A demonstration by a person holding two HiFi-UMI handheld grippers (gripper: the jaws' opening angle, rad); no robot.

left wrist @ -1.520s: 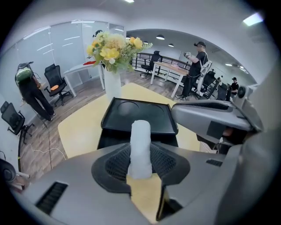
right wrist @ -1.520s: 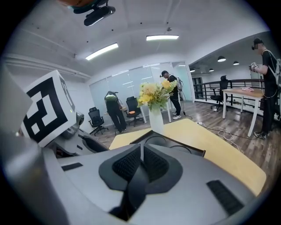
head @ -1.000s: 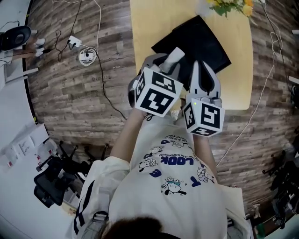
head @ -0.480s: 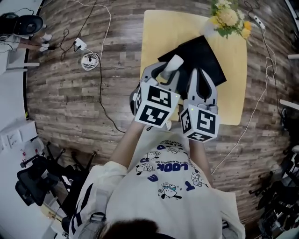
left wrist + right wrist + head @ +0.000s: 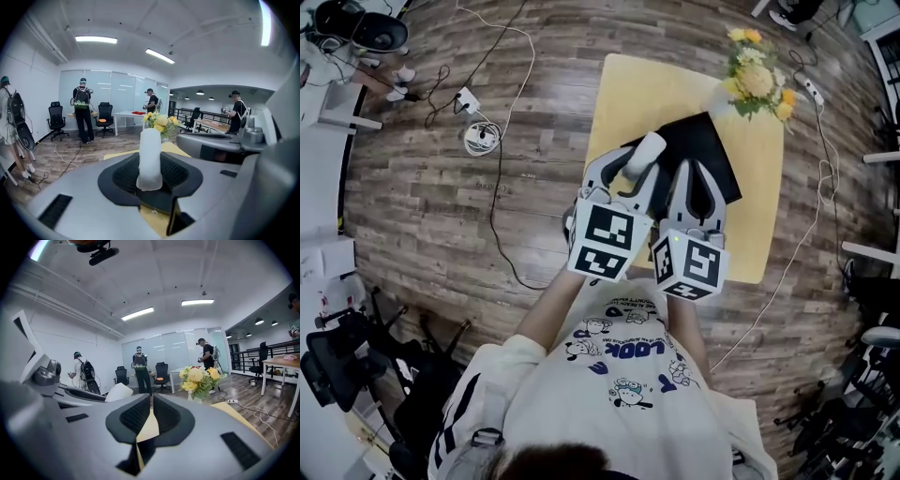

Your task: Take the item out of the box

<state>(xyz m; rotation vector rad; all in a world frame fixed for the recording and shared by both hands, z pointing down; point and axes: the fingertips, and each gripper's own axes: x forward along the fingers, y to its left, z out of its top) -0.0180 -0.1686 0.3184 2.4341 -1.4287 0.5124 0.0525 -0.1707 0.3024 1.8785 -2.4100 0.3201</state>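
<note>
Two hand-held grippers over yellow worktop (image 5: pixel 649 86). Left hand-held gripper (image 5: pixel 630 167) clamps white cylindrical item (image 5: pixel 645 150), held above flat black box (image 5: pixel 714 141). Right hand-held gripper (image 5: pixel 696 174) closed, empty. Box contents hidden behind grippers.

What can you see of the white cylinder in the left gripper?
A smooth, matte white cylinder with rounded ends, plastic-looking. The left gripper clamps its near end between dark ribbed faces. It lies along the jaws and juts past their tips. From the head view it is over the black box on the yellow table.
</note>
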